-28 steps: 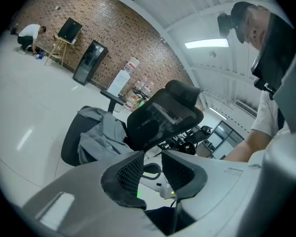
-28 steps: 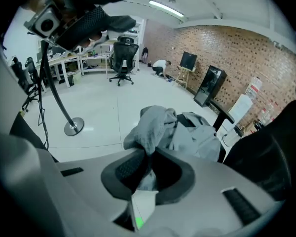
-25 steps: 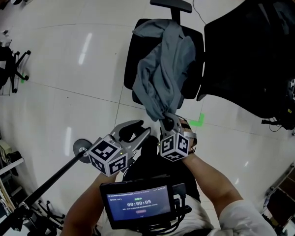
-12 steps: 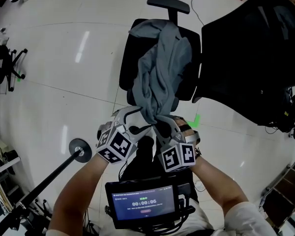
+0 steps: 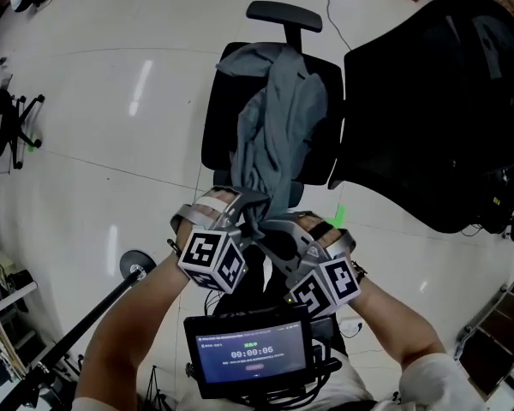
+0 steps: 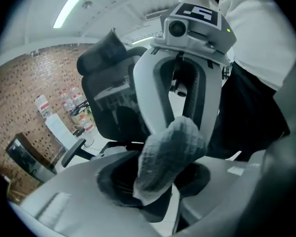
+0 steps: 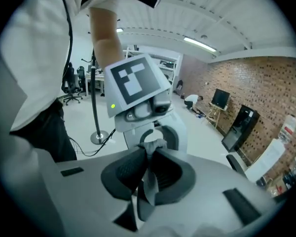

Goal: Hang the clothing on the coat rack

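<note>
A grey garment (image 5: 278, 131) lies draped over a black office chair (image 5: 216, 135) in the head view. Its near end is pulled toward me. My right gripper (image 5: 272, 229) is shut on that end; a thin fold of cloth (image 7: 149, 174) is pinched between its pads. My left gripper (image 5: 236, 207) sits right beside it. Its jaws are closing around a bunched lump of the garment (image 6: 170, 154), which fills the gap between them. The coat rack's pole (image 5: 73, 324) and round base (image 5: 137, 265) stand on the floor at my lower left.
A large black chair back (image 5: 428, 101) stands to the right of the garment's chair. Another office chair (image 5: 4, 118) is at the far left. A tablet screen (image 5: 247, 349) hangs on my chest. A green tape mark (image 5: 338, 217) is on the white floor.
My left gripper swung right from near the rack pole to the garment's end, opened wide and took cloth between its jaws. The right gripper drew the garment a little nearer.
</note>
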Tool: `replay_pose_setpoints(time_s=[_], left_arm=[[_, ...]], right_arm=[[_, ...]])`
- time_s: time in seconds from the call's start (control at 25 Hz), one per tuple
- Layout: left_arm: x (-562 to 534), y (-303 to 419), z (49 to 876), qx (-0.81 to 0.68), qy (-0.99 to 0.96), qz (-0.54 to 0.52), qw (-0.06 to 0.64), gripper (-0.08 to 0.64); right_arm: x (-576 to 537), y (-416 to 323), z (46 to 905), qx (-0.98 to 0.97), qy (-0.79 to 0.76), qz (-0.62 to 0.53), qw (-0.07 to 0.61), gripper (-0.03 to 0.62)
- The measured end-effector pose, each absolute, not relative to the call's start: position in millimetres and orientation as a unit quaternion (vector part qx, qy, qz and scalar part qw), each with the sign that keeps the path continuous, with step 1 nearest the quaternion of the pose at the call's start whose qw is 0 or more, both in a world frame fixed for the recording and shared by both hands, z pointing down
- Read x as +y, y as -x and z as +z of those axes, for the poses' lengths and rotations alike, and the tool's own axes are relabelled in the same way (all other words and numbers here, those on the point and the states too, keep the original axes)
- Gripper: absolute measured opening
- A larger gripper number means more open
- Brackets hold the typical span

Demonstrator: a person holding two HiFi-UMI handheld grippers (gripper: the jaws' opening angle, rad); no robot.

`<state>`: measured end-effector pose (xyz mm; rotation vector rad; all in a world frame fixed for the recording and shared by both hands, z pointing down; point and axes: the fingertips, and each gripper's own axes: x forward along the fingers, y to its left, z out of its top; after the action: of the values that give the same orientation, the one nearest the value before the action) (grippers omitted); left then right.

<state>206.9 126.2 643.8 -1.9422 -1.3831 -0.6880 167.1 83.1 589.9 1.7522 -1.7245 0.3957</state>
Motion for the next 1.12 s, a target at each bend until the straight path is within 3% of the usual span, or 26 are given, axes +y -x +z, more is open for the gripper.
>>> replay_pose_setpoints(time_s=[0.04, 0.08, 0.2, 0.28, 0.32, 0.68, 1.12], left_arm=[[127.9, -207.8, 640.3, -0.529, 0.748, -0.263, 0.304, 0.092], [127.6, -209.6, 637.0, -0.526, 0.759, -0.266, 0.278, 0.023], [116.1, -220.0, 629.5, -0.492, 0.795, -0.284, 0.212, 0.02], [103.8, -228.1, 626.1, -0.463, 0.818, -0.293, 0.175, 0.018], [97.9, -232.0, 624.3, -0.45, 0.828, -0.297, 0.156, 0.018], [80.1, -249.4, 610.2, -0.388, 0.868, -0.307, 0.052, 0.018], [72.8, -263.9, 595.5, -0.355, 0.884, -0.303, 0.032, 0.018]], right_arm=[[81.1, -171.4, 584.1, -0.655, -0.673, 0.146, 0.31, 0.035], [80.4, -176.9, 579.2, -0.653, -0.682, 0.14, 0.299, 0.037], [82.4, -190.9, 564.6, -0.646, -0.712, 0.129, 0.243, 0.091], [88.8, -202.6, 559.5, -0.637, -0.731, 0.138, 0.203, 0.259], [94.5, -211.4, 561.8, -0.629, -0.739, 0.145, 0.193, 0.27], [124.3, -253.9, 658.3, -0.609, -0.699, 0.207, 0.313, 0.27], [126.6, -296.5, 652.0, -0.608, -0.709, 0.211, 0.29, 0.229]])
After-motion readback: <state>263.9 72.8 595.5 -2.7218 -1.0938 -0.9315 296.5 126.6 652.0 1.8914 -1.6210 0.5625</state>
